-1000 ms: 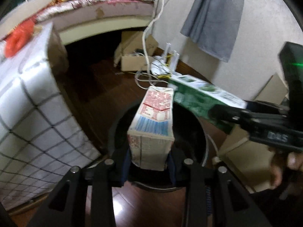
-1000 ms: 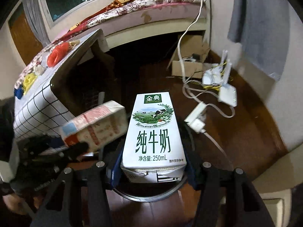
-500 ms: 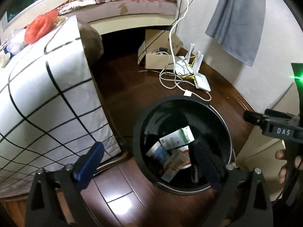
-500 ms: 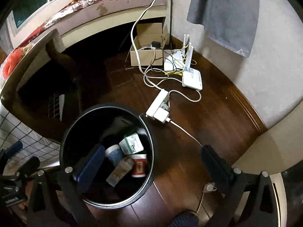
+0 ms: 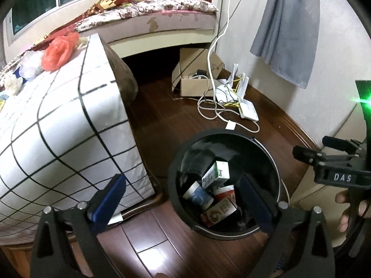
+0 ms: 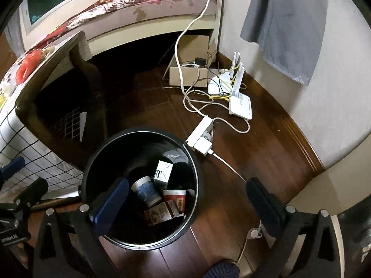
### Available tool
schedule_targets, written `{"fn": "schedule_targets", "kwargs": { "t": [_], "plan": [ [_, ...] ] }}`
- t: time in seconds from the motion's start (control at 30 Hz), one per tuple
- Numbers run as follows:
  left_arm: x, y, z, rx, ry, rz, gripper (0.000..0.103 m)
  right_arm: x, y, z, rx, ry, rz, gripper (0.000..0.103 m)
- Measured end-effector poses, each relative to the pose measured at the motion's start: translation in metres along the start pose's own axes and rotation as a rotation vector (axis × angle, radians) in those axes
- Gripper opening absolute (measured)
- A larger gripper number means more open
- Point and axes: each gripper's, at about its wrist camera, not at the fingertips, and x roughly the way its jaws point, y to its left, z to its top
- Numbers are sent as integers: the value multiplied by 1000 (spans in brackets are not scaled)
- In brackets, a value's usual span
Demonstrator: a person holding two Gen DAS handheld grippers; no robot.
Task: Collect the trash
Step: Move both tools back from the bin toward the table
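A black round trash bin stands on the dark wood floor; it also shows in the right wrist view. Inside lie a green-and-white milk carton, a red-and-brown carton, a blue paper cup and a red cup. My left gripper is open and empty above the bin. My right gripper is open and empty above the bin's right rim.
A table with a checked white cloth stands left of the bin. A power strip, cables, white routers and a cardboard box lie on the floor beyond. A bed is at the back. A grey cloth hangs on the wall.
Both grippers have opened and dropped their cartons into the bin: the red carton from the left, the green milk carton from the right. Both grippers have pulled back and up since.
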Motion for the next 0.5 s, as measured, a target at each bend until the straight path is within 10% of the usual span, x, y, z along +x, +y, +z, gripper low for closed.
{"fn": "schedule_targets", "kwargs": {
  "t": [0.5],
  "plan": [
    [-28,7,5,-5,-49,15,102,-32,23,6,-63,-84,14,102]
  ]
}}
